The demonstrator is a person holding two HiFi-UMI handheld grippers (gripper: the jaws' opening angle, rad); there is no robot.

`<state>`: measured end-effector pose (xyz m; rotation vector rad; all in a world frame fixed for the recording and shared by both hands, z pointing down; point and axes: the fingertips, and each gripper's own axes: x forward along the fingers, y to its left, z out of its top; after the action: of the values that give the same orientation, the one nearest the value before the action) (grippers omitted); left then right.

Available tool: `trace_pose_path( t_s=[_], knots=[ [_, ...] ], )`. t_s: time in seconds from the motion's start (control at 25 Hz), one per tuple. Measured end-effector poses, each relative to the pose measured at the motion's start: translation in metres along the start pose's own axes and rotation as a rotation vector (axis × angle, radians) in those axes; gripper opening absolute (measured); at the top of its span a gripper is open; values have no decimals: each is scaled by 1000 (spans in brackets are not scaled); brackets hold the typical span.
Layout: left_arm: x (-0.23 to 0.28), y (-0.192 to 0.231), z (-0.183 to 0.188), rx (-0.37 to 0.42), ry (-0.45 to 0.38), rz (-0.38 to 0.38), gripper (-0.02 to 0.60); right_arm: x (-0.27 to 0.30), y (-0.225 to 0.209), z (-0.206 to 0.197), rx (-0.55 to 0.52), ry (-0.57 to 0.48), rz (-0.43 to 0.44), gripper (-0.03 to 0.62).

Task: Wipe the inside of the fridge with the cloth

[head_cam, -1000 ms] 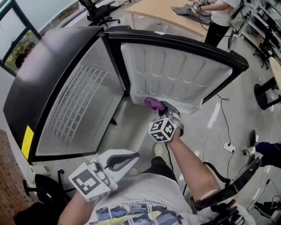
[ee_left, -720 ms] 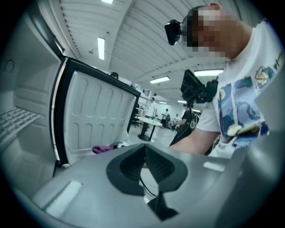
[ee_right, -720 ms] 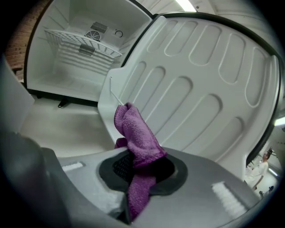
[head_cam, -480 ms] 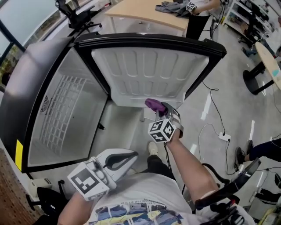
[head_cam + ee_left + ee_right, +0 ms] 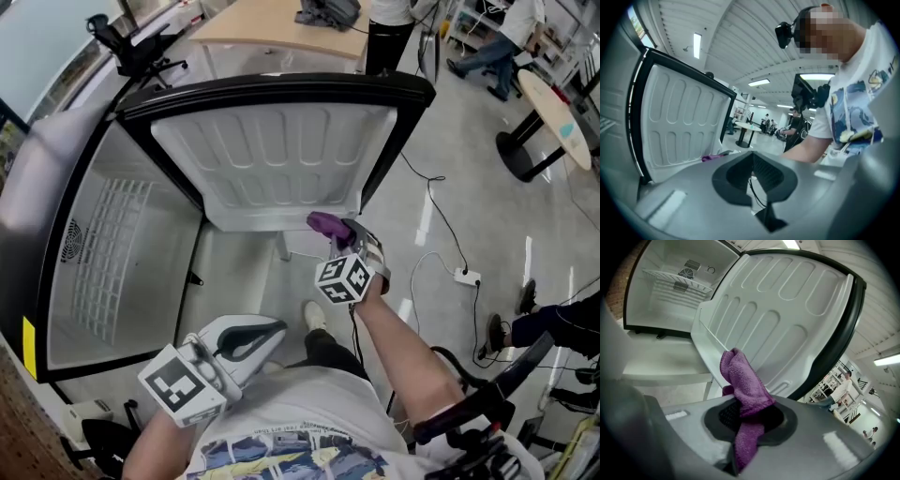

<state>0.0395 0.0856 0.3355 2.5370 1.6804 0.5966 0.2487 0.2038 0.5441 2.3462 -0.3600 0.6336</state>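
Only the right gripper view shows how the right gripper (image 5: pixel 749 420) holds the one purple cloth (image 5: pixel 743 380): jaws clamped on its middle, just before the open door (image 5: pixel 787 319). The head view takes in both grippers. The left gripper (image 5: pixel 267 330) is closed on nothing, low before the single fridge (image 5: pixel 56 131) with its one wire shelf (image 5: pixel 108 248).

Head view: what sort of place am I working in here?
Probably an open lab or workshop, not a kitchen: the open fridge stands on bare floor among work tables, with a power strip lying on it.
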Motion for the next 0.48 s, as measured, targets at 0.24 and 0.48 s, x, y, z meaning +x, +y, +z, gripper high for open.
trace_pose_path(
  t_s=[0.24, 0.48],
  knots=[
    [9, -10, 6, 6, -4, -27, 6, -13, -11, -19, 0, 26, -3, 51],
    [3, -17, 9, 11, -31, -18, 6, -25, -29, -43, 23, 81, -19, 51]
  ],
)
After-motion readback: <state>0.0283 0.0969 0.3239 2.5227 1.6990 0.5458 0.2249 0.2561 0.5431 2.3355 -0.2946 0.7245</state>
